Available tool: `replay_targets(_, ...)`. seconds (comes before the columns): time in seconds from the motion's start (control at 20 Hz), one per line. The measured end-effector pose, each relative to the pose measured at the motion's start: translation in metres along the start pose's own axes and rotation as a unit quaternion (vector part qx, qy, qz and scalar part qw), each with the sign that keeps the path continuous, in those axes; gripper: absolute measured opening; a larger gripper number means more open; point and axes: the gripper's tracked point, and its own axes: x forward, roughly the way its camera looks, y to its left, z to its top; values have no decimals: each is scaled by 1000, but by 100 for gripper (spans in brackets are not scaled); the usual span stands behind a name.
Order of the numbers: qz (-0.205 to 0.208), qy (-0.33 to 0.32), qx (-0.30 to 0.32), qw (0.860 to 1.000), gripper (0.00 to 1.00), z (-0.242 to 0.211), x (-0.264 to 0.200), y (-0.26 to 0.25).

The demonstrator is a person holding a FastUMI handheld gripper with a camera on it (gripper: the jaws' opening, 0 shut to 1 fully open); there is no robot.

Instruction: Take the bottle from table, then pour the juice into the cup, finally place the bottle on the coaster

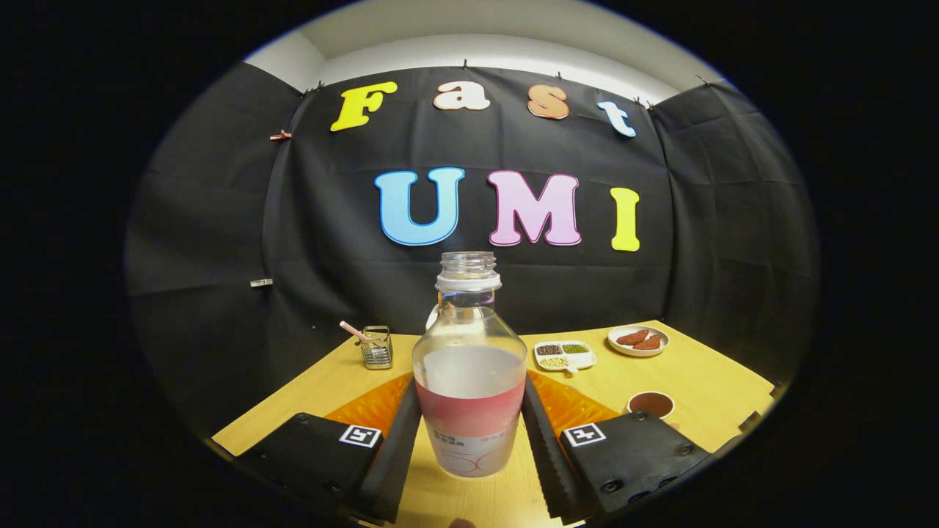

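Note:
A clear uncapped bottle (pixel 469 367) with a pink and white label stands upright between my fingers, partly filled with pale liquid. My gripper (pixel 469 385) is shut on the bottle, one finger (pixel 400 440) pressing each side of its lower body. I cannot tell whether its base touches the wooden table (pixel 719 381). A small round brown coaster (pixel 651 403) lies on the table ahead of the right finger. A sliver of something white (pixel 430 317) peeks out behind the bottle's shoulder; the bottle hides the rest of it.
An orange mat (pixel 370 405) lies under and behind the bottle. Beyond it are a metal holder with a straw (pixel 377 347) to the left, a divided white dish of grains (pixel 564 355), and a plate of reddish-brown pieces (pixel 638 339) to the right. The black cloth wall closes the far side.

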Motion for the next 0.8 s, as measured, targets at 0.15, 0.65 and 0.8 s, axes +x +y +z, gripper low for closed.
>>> replay_targets(0.15, -10, 13, 17, 1000, 75, -3, 4, -19)
replay_targets(0.65, -24, 40, 274, 960, 75, -23, 26, -72)
replay_targets(0.8, -29, 52, 349, 935, 74, -34, 32, -86)
